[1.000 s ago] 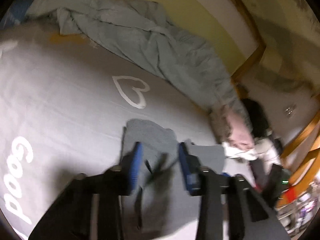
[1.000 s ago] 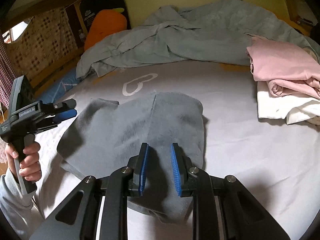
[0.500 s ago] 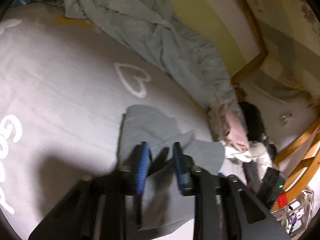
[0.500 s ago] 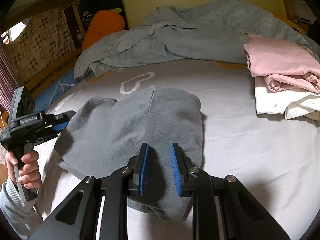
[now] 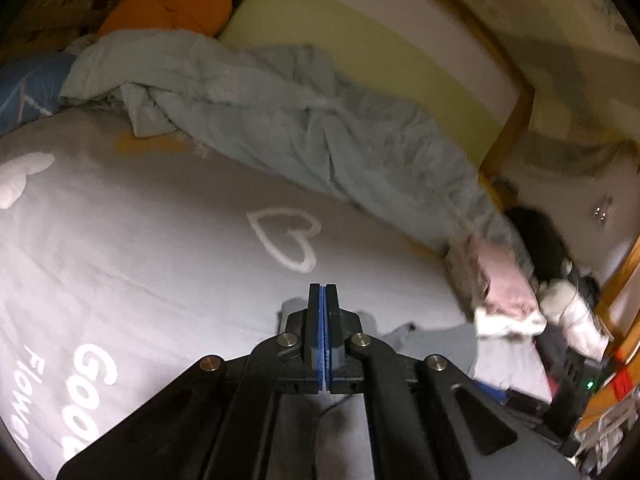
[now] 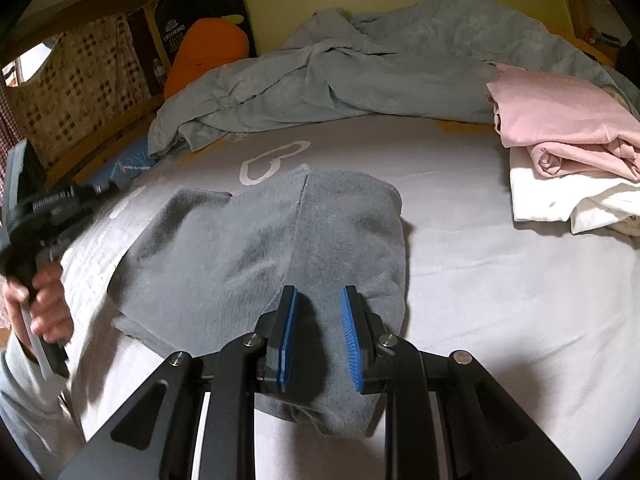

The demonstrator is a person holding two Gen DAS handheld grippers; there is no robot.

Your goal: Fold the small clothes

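Grey garment [image 6: 280, 248] lies spread on the bed [image 6: 500, 288], one side already laid over along a straight seam line down its middle; judged a fold part-way done.

Right claw [image 6: 318, 338] hovers low over the near end of the garment, blue pads apart with cloth showing between and under them. Not gripping. Likely placed there to pin or pick up the near hem for the next fold (a guess from the pose).

Left claw [image 5: 324, 336] has its pads pressed together with nothing visible between them. In its own view the garment [image 5: 432, 340] sits just past and to the right of the tips; whether any cloth edge is caught underneath cannot be told. From the right view the left claw [image 6: 108, 188] is blurred at the garment's left side, apart from the cloth.

Folded pink and white clothes [image 6: 568, 152] stacked at the bed's right, well apart from the garment, probably the finished pile. Rumpled blue-grey quilt [image 6: 360, 72] heaped behind, near the wall.
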